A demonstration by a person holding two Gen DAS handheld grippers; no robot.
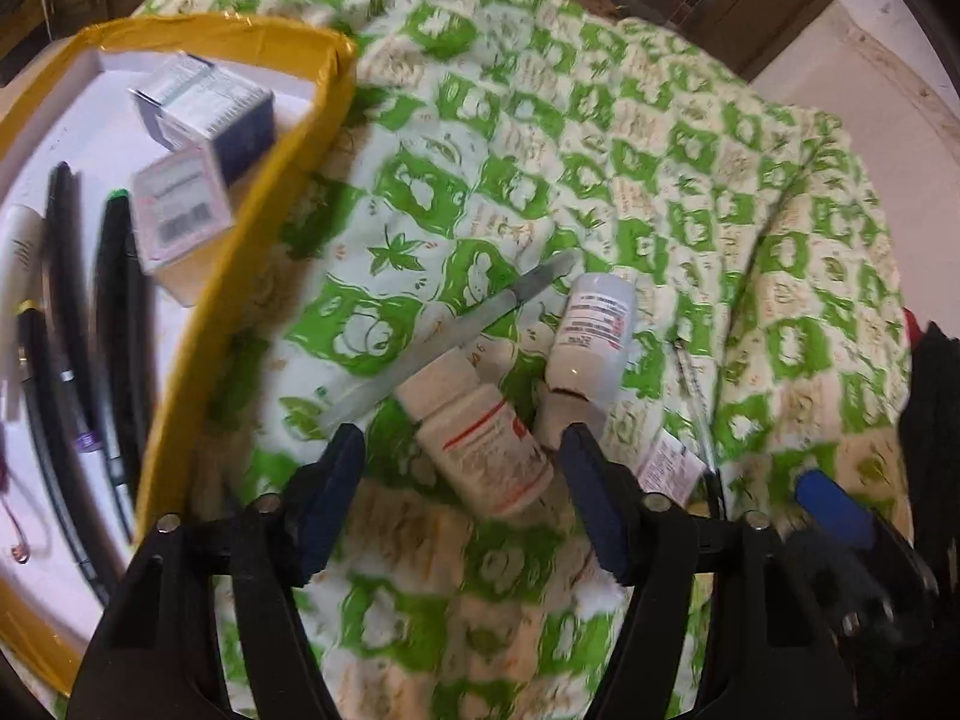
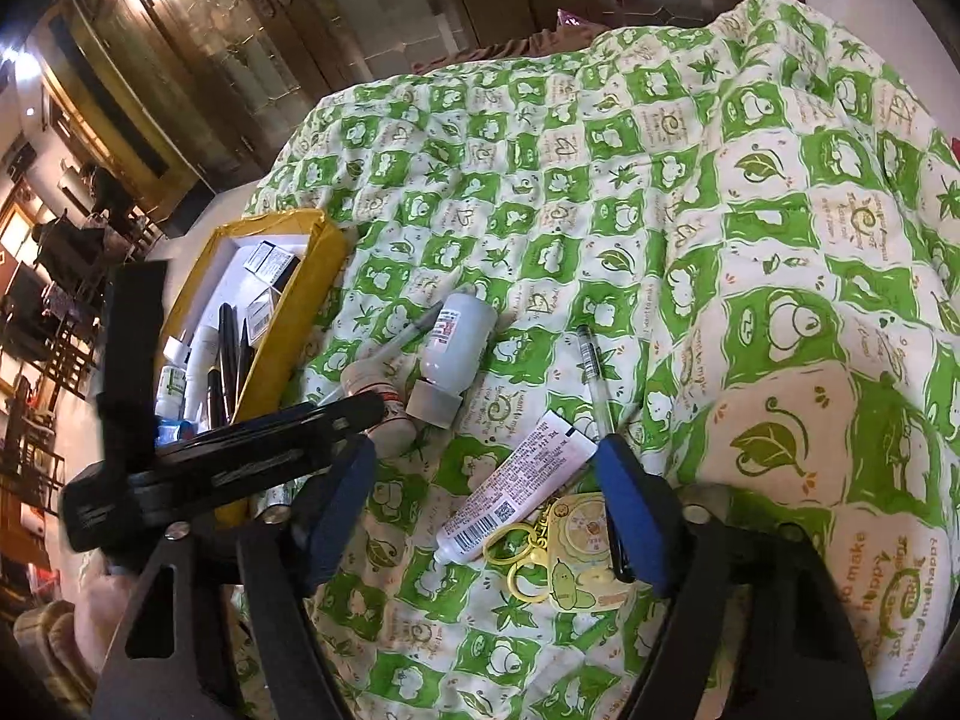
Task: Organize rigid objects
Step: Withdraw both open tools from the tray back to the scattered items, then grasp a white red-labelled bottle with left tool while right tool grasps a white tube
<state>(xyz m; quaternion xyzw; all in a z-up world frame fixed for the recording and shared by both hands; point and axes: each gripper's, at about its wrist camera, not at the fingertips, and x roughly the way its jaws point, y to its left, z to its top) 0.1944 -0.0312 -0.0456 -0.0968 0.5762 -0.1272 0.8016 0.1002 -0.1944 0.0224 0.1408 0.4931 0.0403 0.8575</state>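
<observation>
Green quilt (image 1: 540, 138) — pill bottle (image 1: 480, 438) between open left gripper (image 1: 462, 456) fingers.

Your left gripper (image 1: 462, 450) stands wide, with a white pill bottle (image 1: 480, 432) lying between its fingers and a second bottle (image 1: 591, 330) crowding one o'clock. The yellow box wall (image 1: 240, 276) blocks ten o'clock. Twelve o'clock is bare quilt (image 1: 540, 120). Your right gripper (image 2: 486, 492) straddles a tube (image 2: 510, 480) and keyring (image 2: 564, 552).
</observation>
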